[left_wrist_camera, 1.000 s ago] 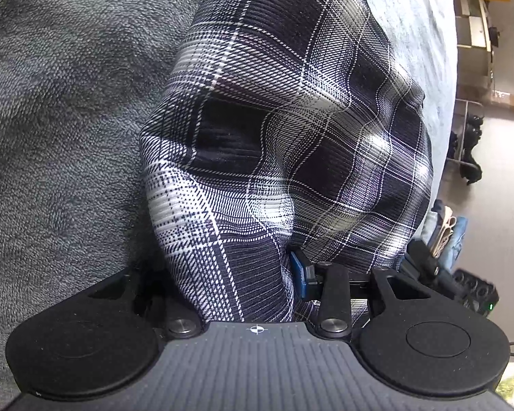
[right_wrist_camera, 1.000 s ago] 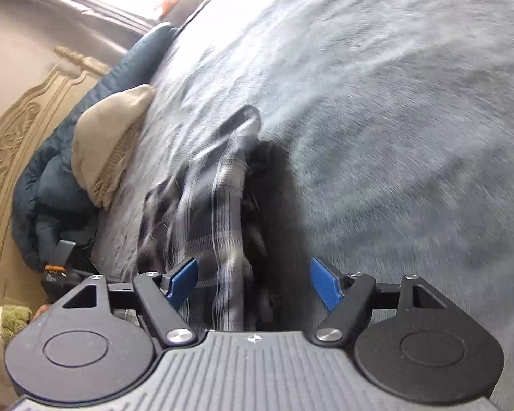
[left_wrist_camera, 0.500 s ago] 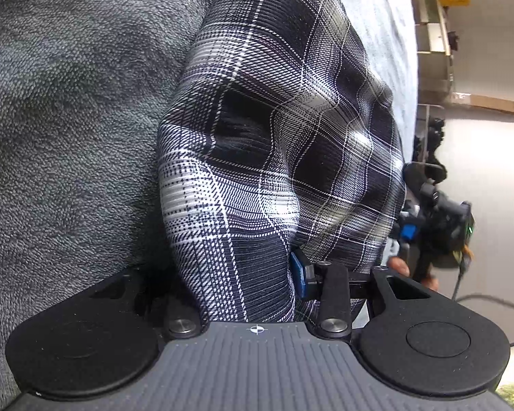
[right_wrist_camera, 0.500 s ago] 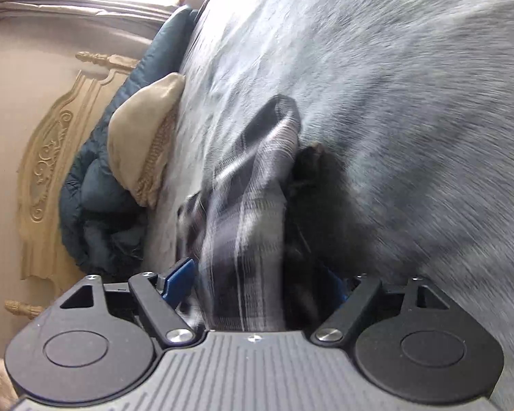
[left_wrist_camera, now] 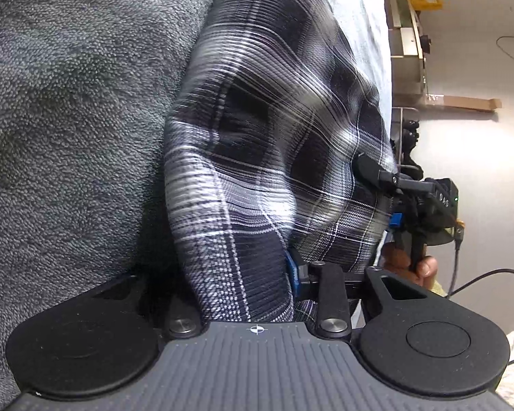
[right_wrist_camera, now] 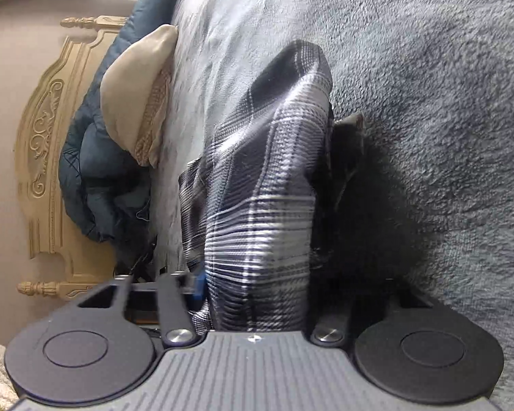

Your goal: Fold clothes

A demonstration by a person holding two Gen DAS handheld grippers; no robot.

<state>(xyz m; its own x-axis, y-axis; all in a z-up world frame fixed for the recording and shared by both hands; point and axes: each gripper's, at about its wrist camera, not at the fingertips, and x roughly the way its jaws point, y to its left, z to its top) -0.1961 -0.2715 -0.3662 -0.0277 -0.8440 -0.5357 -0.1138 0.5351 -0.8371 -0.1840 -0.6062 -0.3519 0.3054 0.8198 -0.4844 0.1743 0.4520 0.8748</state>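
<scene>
A bed (right_wrist_camera: 428, 68) covered with a grey fleece blanket carries everything here, its carved cream headboard (right_wrist_camera: 48, 157) showing at the left of the right wrist view with a dark blue quilt (right_wrist_camera: 85, 178) and a beige cushion (right_wrist_camera: 137, 96) heaped against it. The task's thing, a black-and-white plaid garment (left_wrist_camera: 264, 144), hangs lifted off the blanket between the two tools, its far end trailing down toward the fleece; held this way the cloth is stretched out by two spots on one edge, which I judge suits laying it flat or bringing one part over another, though the pictures do not settle which. The left gripper (left_wrist_camera: 243, 274) has its jaws pinching a thick gather of the plaid, one blue pad (left_wrist_camera: 291, 270) pressed into the fabric. The right gripper (right_wrist_camera: 253, 291) likewise has its jaws closed on a bunch of the same cloth, which fills the gap between them, and in the left wrist view that tool appears past the garment's right edge with the person's hand (left_wrist_camera: 414, 267) on its handle. A dark flap of cloth (right_wrist_camera: 349, 147) hangs behind the plaid, casting shadow on the blanket.
</scene>
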